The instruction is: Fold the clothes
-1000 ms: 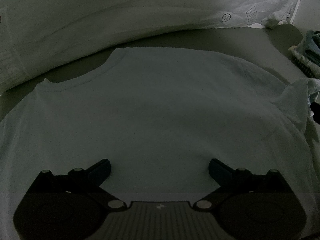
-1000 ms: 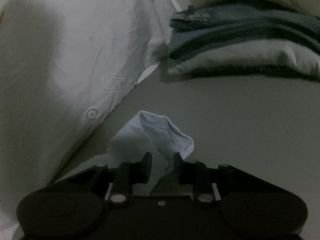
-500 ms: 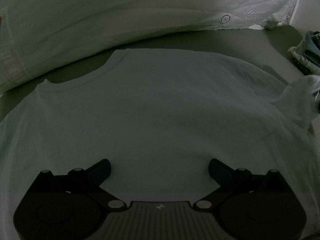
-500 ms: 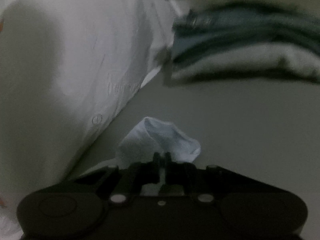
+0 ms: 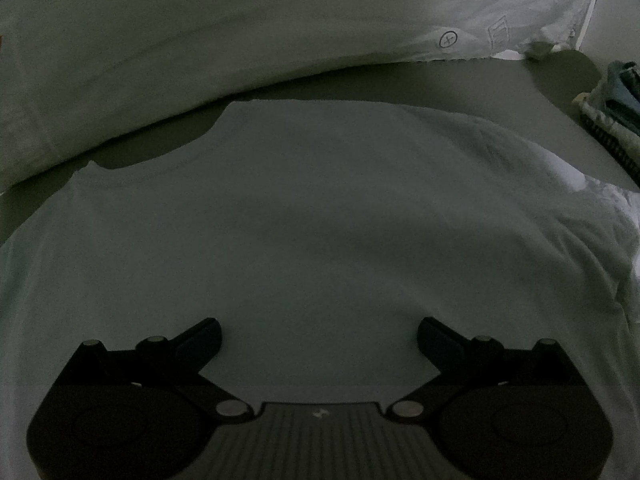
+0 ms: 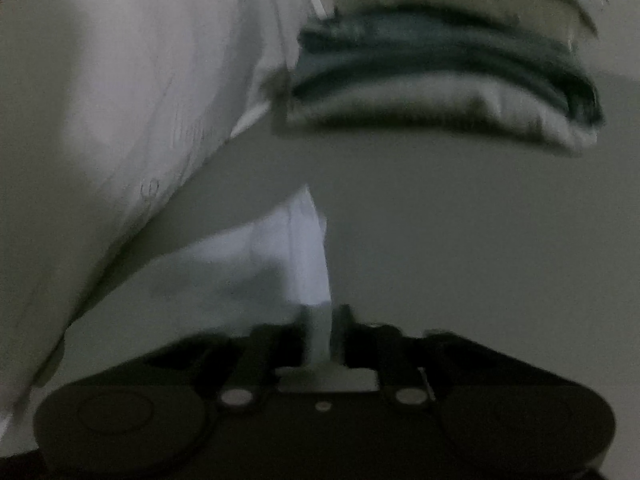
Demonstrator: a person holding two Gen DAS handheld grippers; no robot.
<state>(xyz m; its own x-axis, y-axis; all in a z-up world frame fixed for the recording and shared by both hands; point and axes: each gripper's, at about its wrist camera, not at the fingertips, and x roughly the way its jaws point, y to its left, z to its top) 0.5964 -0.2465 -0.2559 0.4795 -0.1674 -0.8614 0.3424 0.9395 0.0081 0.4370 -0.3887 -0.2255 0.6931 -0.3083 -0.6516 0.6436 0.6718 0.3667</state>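
Note:
A pale T-shirt (image 5: 304, 216) lies flat on a grey surface, its collar at the far left. My left gripper (image 5: 319, 330) hovers over the shirt's body, wide open and empty. The shirt's right sleeve (image 5: 600, 216) is lifted and bunched at the right edge. In the right wrist view my right gripper (image 6: 322, 320) is shut on that sleeve (image 6: 304, 248), which is pulled taut up from the surface. The view is blurred.
A large white pillow (image 5: 240, 20) runs along the far side; it also shows in the right wrist view (image 6: 100, 100). A stack of folded clothes (image 6: 440, 64) sits at the far right, seen too in the left wrist view (image 5: 612, 104).
My right gripper closed on the sleeve, then lifted and pulled it, so the crumpled cloth is now stretched. The left gripper stayed still and open.

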